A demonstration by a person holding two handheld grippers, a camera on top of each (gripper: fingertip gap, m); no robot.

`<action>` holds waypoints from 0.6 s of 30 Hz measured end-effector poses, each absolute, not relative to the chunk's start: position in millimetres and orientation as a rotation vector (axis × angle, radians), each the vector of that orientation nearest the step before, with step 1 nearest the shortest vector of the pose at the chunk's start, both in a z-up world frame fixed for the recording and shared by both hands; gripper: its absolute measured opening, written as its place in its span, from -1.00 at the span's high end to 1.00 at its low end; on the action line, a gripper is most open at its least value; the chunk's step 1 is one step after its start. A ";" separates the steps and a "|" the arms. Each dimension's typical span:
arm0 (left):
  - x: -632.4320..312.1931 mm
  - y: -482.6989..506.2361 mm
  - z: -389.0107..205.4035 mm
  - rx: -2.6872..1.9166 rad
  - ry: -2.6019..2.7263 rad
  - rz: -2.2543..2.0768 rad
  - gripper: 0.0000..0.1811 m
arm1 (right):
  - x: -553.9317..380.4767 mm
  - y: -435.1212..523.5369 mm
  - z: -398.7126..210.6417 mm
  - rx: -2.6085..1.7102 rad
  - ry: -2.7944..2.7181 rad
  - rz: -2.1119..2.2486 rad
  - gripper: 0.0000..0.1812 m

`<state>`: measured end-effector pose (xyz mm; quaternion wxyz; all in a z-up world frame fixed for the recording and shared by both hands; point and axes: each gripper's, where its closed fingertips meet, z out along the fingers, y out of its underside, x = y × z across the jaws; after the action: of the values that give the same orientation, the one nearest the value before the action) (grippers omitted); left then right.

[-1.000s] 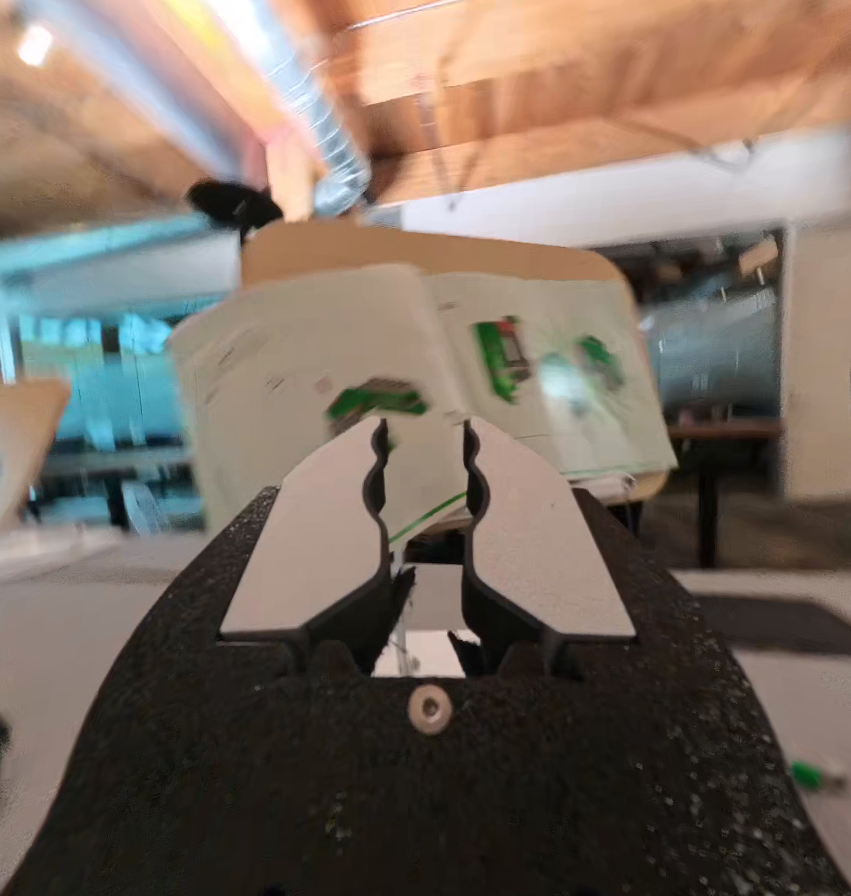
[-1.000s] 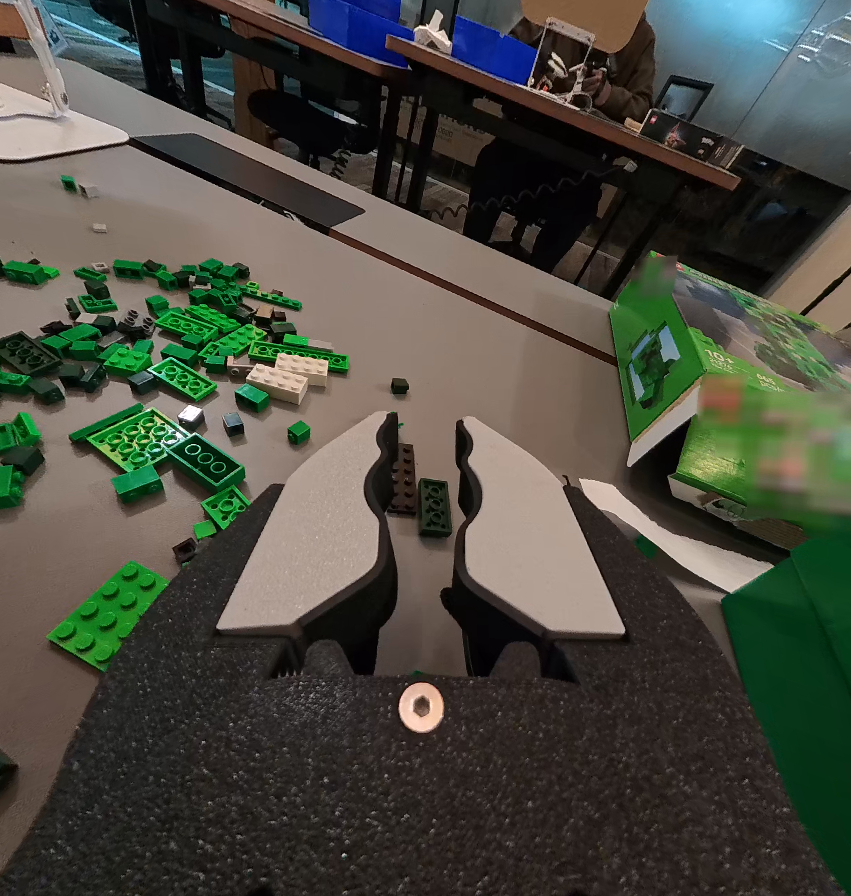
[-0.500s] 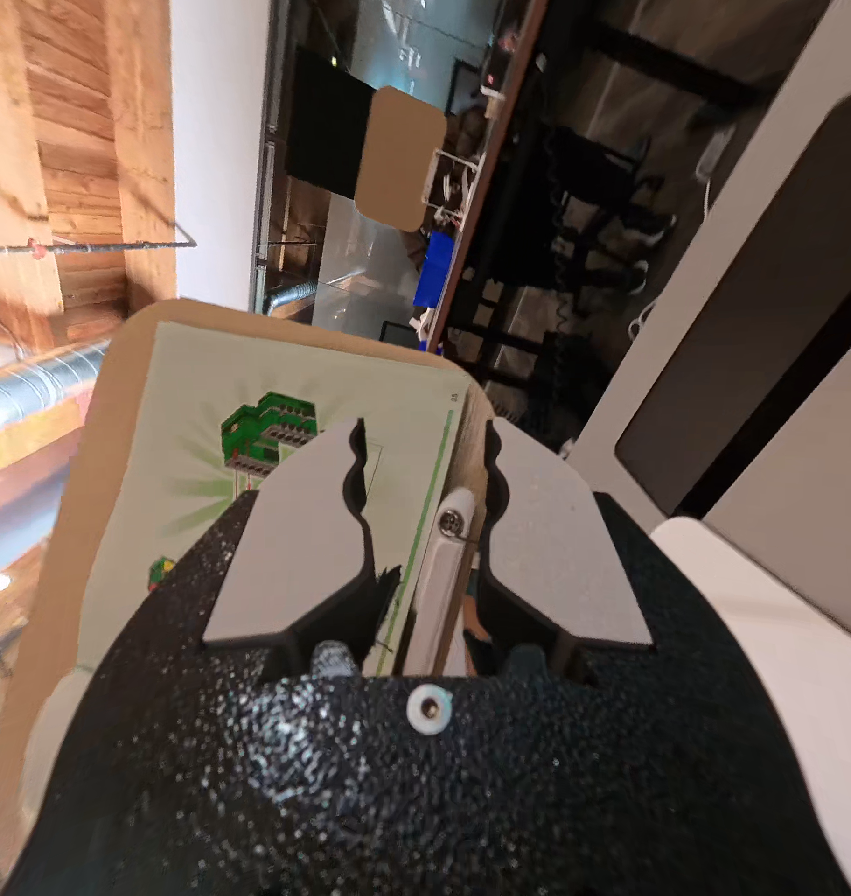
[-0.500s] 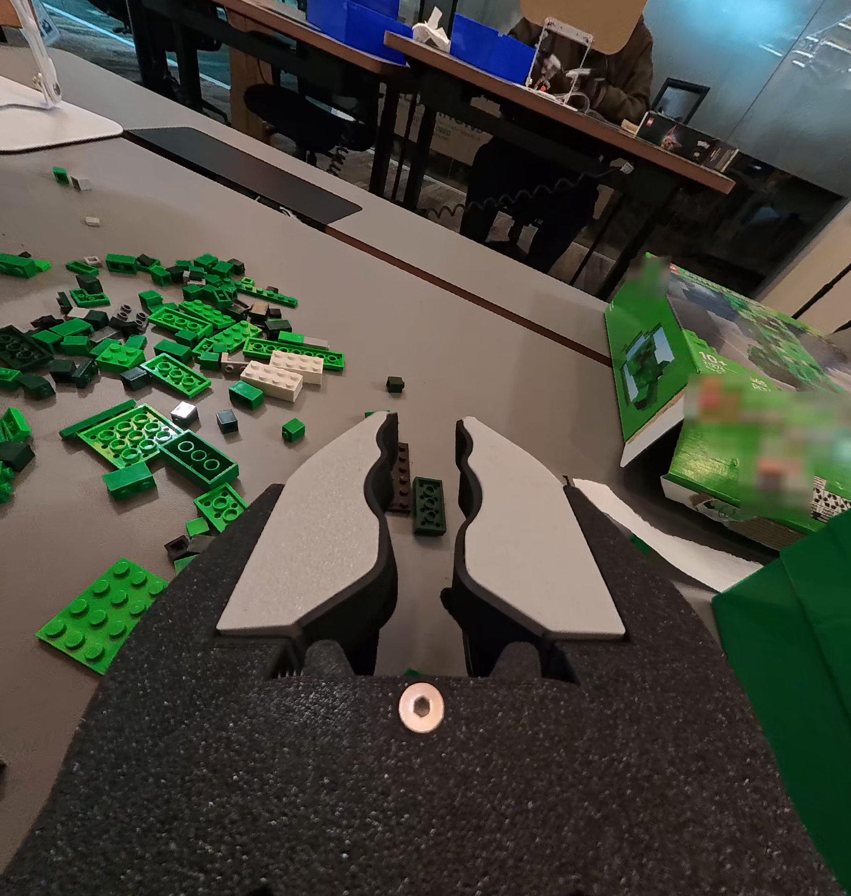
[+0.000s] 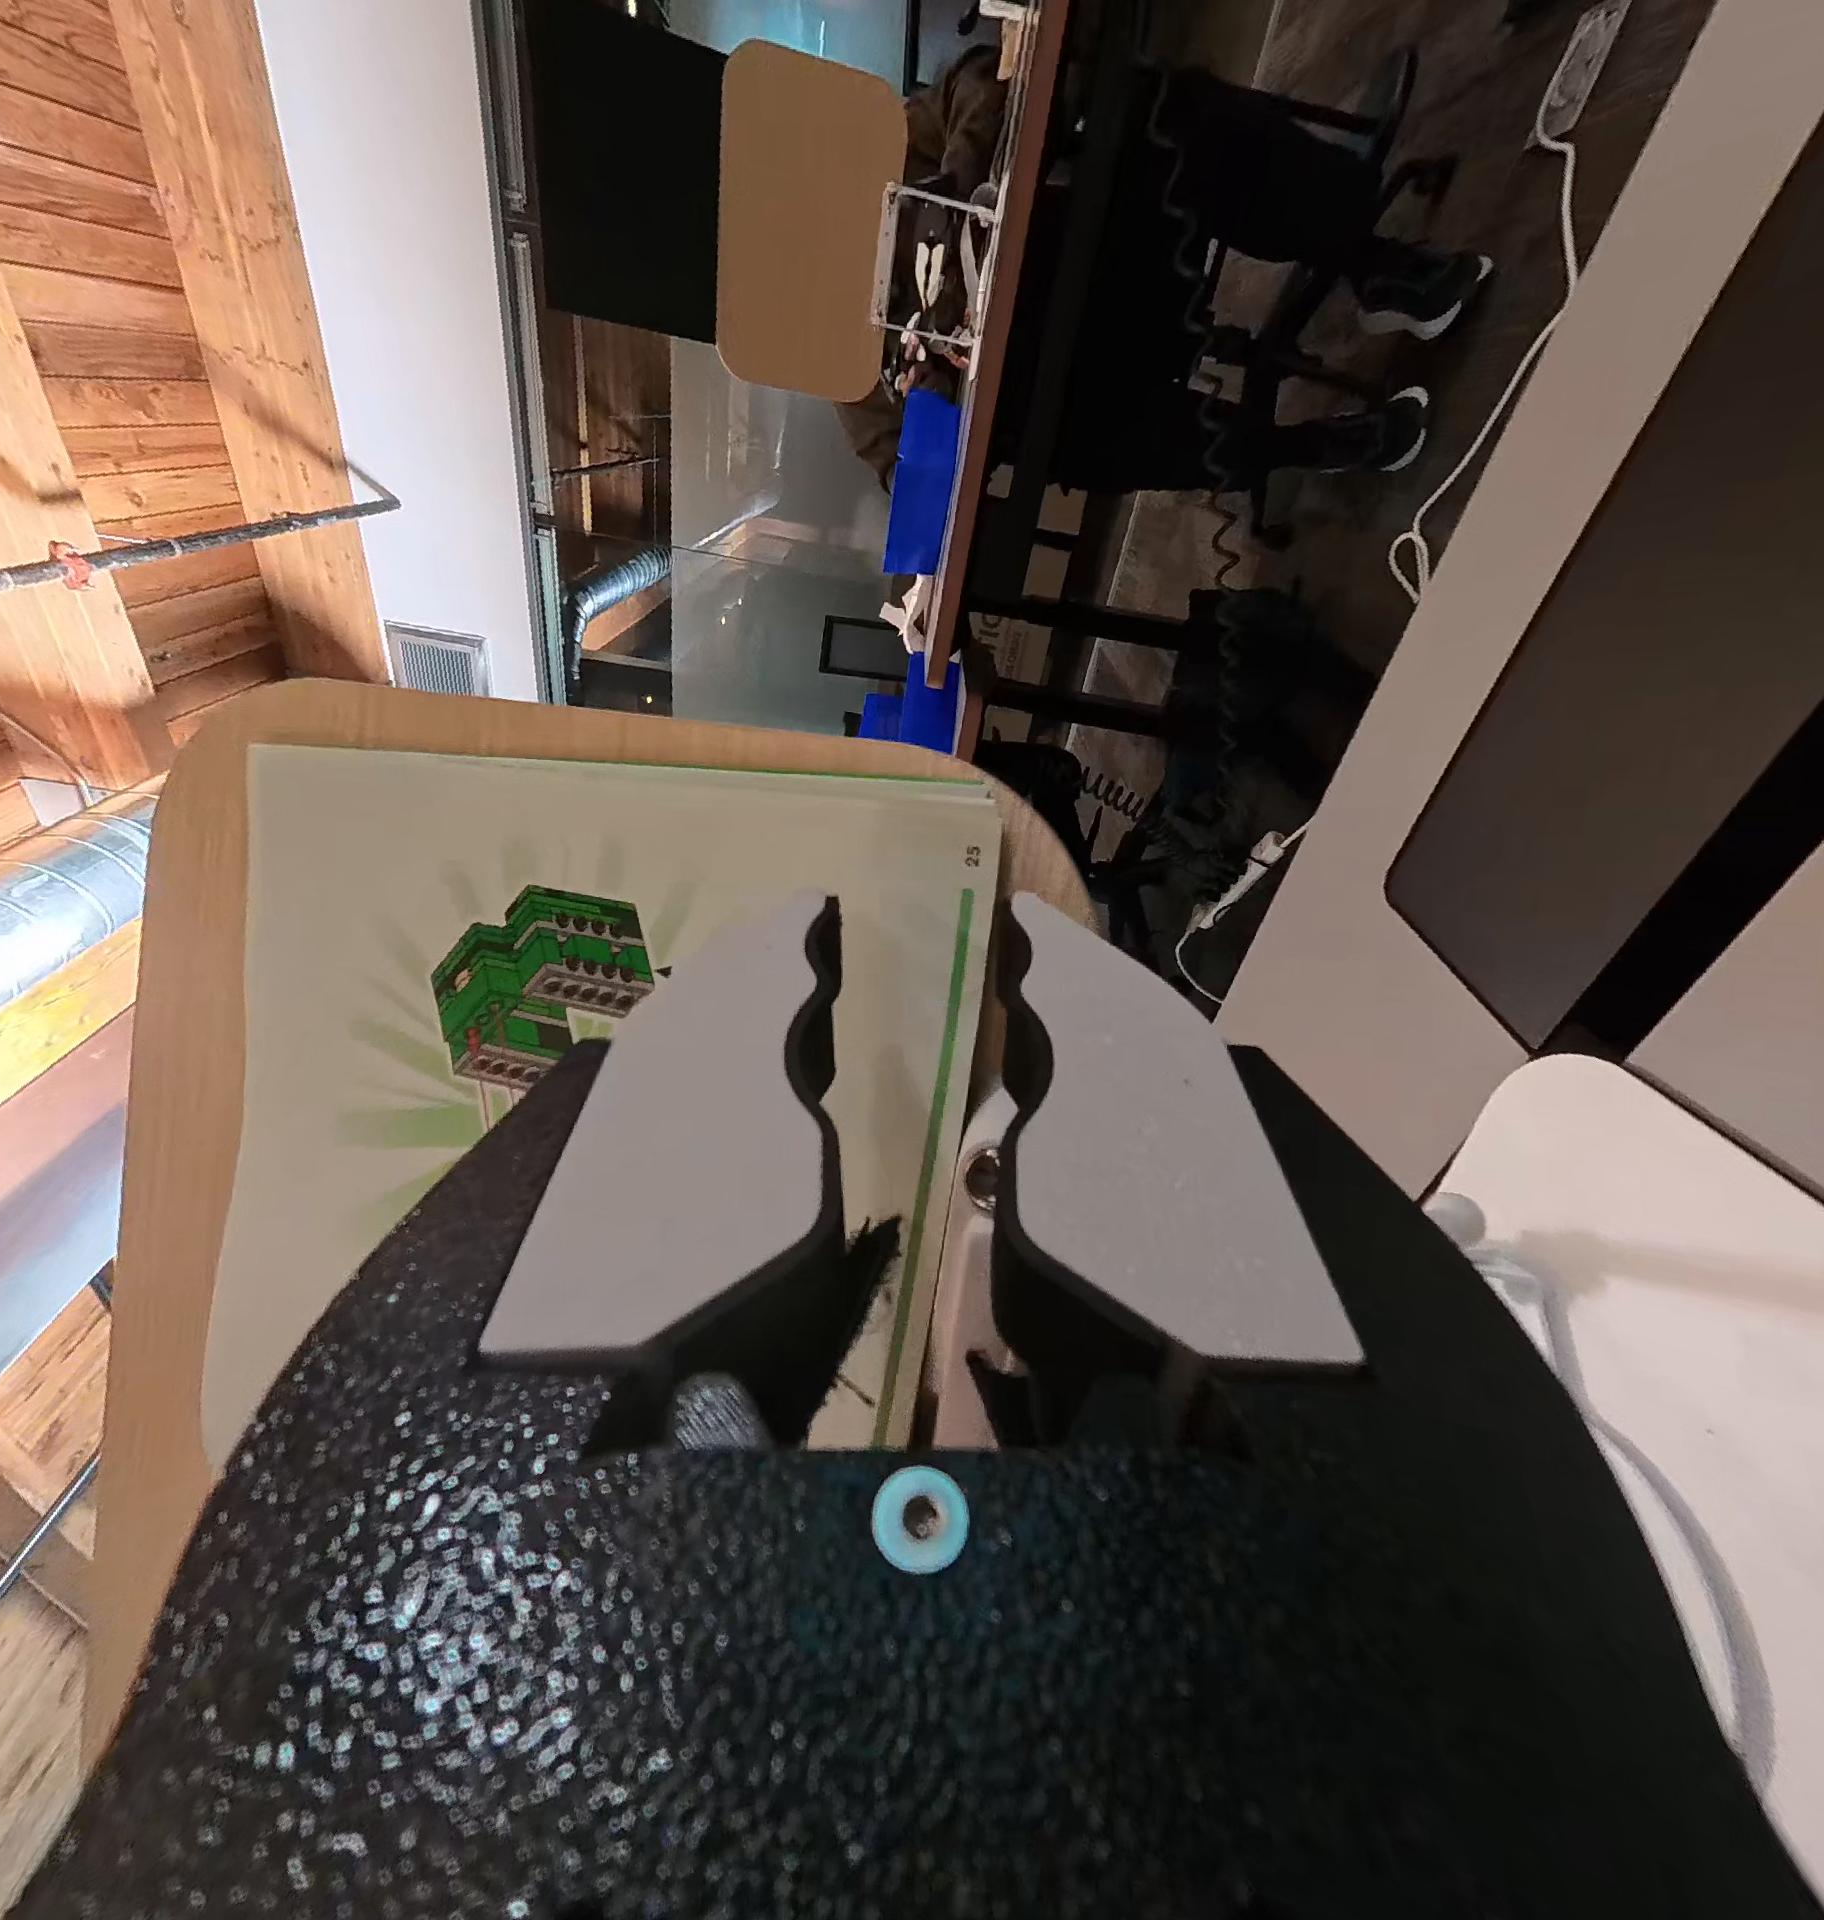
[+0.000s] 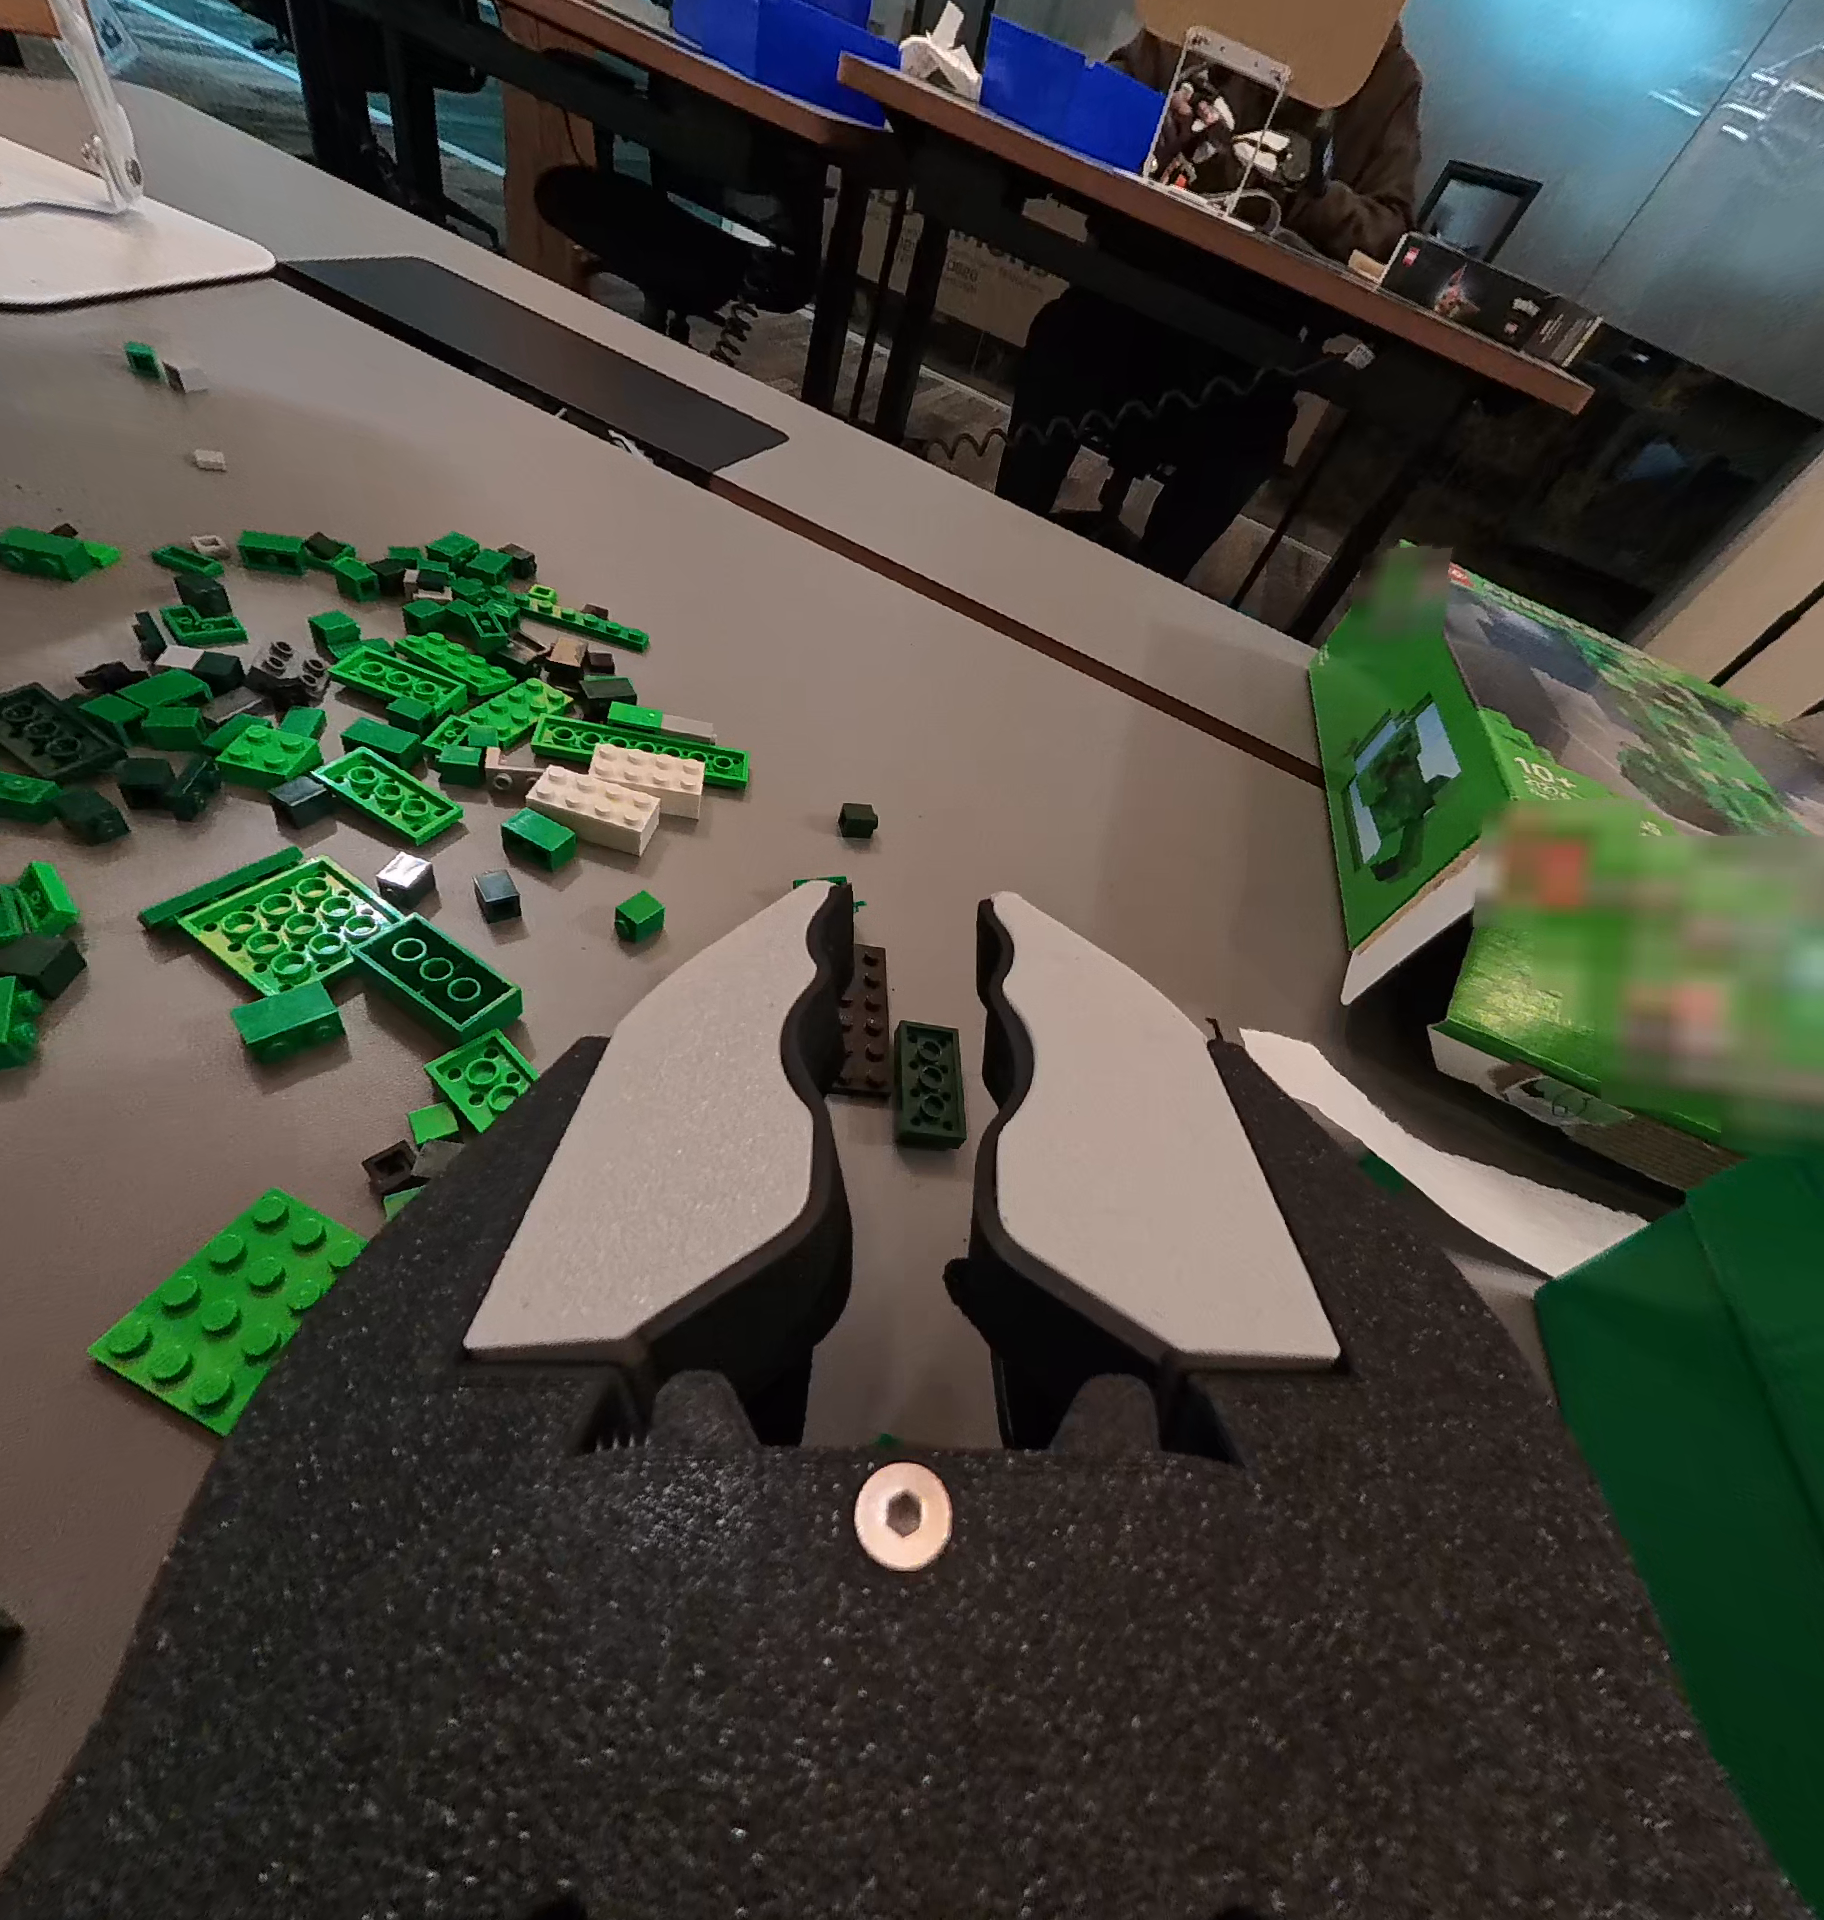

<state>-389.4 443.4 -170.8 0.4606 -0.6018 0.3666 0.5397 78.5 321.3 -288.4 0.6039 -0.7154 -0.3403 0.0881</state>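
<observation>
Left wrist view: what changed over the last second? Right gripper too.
The left gripper rolled about a quarter turn in the first half second, so the room now looks sideways, and closed in on the instruction booklet on its wooden stand; since then it has barely moved. Its jaws stayed open, holding nothing. The right gripper stayed open above the dark green brick and the brown plate, drifting only slightly.

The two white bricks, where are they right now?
In the right wrist view, the white bricks lie side by side on the grey table, left of the open right gripper, at the green pile's right edge.
</observation>
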 end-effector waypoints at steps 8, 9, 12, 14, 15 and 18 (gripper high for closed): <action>-393.0 444.3 -167.2 -1.491 0.915 1.330 0.67 | 77.6 321.0 -288.7 -1.656 -0.792 0.204 0.76; -393.7 444.1 -165.5 -1.494 0.901 1.322 0.68 | 77.6 321.0 -288.7 -1.656 -0.792 0.204 0.76; -395.1 443.5 -162.4 -1.506 0.868 1.303 0.72 | 77.6 320.9 -288.5 -1.655 -0.792 0.205 0.76; -393.7 442.5 -161.3 -1.500 0.861 1.290 0.80 | 77.5 320.9 -288.6 -1.655 -0.792 0.205 0.76; -392.7 441.7 -160.7 -1.494 0.858 1.285 0.85 | 77.4 320.8 -288.7 -1.655 -0.792 0.205 0.76; -389.3 437.7 -158.0 -1.473 0.835 1.259 0.97 | 77.3 320.8 -288.7 -1.656 -0.793 0.206 0.76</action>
<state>-389.3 437.7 -158.0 0.4933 -0.6073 0.3444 0.5189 77.3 320.8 -288.7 0.6029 -0.7150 -0.3426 0.0890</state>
